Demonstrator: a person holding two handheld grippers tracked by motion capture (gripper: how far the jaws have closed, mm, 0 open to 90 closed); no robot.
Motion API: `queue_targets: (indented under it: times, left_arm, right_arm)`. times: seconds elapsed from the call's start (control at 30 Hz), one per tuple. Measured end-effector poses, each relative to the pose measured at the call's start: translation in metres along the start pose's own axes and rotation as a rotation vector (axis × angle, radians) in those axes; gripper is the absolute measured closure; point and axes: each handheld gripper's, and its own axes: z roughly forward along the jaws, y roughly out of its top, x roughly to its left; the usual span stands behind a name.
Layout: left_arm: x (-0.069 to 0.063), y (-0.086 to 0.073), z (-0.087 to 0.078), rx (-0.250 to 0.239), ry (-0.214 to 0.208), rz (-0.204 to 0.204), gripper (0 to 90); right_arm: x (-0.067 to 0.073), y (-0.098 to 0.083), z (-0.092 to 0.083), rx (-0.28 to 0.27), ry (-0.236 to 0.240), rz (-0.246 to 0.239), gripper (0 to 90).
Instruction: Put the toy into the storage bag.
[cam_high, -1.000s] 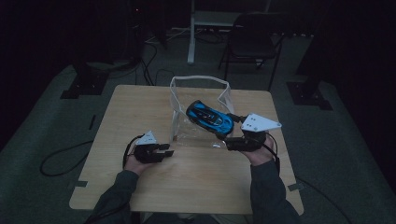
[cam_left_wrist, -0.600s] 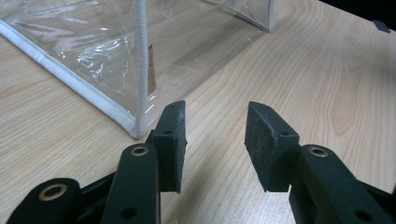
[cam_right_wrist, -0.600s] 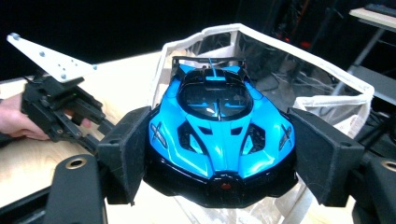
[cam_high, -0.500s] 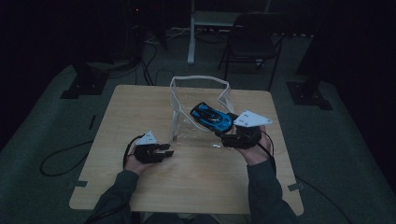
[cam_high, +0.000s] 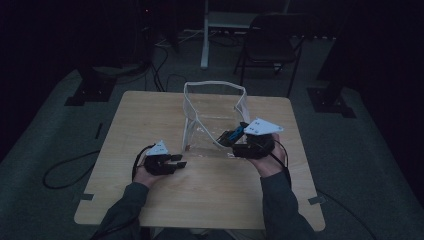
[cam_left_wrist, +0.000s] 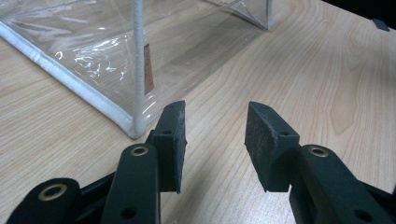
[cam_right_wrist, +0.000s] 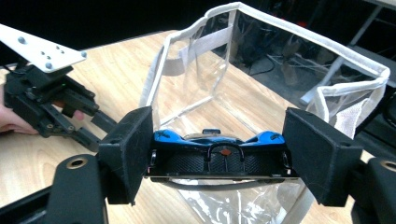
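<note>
A clear plastic bag with white trim stands open-topped in the middle of the wooden table. My right gripper is shut on a blue toy car, pads on both its sides, low against the bag's right side. In the right gripper view the car hangs between the jaws in front of the bag's mouth; I cannot tell whether it is inside. My left gripper lies open by the bag's front left corner, with nothing between its pads.
A dark chair and a white table leg stand beyond the far edge. Cables trail on the grey floor at the left. Bare wood lies in front of the bag, between the two hands.
My right gripper has carried the blue car down and slightly right, from above the bag's rim to low beside its right wall. The left gripper has stayed put.
</note>
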Motion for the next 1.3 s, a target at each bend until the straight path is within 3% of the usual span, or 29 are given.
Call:
queue_targets:
  times: [0.13, 0.43, 0.67, 0.9, 1.3]
  left_arm:
    - [0.0, 0.0, 0.001, -0.001, 0.001, 0.001, 58.7]
    - [0.0, 0.0, 0.001, 0.001, 0.002, 0.004, 58.1]
    - [-0.001, 0.0, 0.001, -0.005, 0.002, 0.0, 58.0]
    - [0.0, 0.001, 0.002, -0.007, 0.0, 0.001, 57.9]
    - [0.001, 0.003, 0.007, -0.006, -0.008, -0.001, 57.8]
  right_arm:
    - [0.003, 0.001, 0.001, 0.008, -0.015, 0.001, 26.2]
    - [0.011, 0.004, 0.005, 0.026, -0.083, 0.069, 26.2]
    - [0.026, 0.006, 0.011, 0.042, -0.16, 0.104, 26.2]
    - [0.039, 0.009, 0.016, 0.022, -0.202, 0.167, 26.2]
    - [0.05, 0.004, 0.018, -0.03, -0.267, 0.166, 26.2]
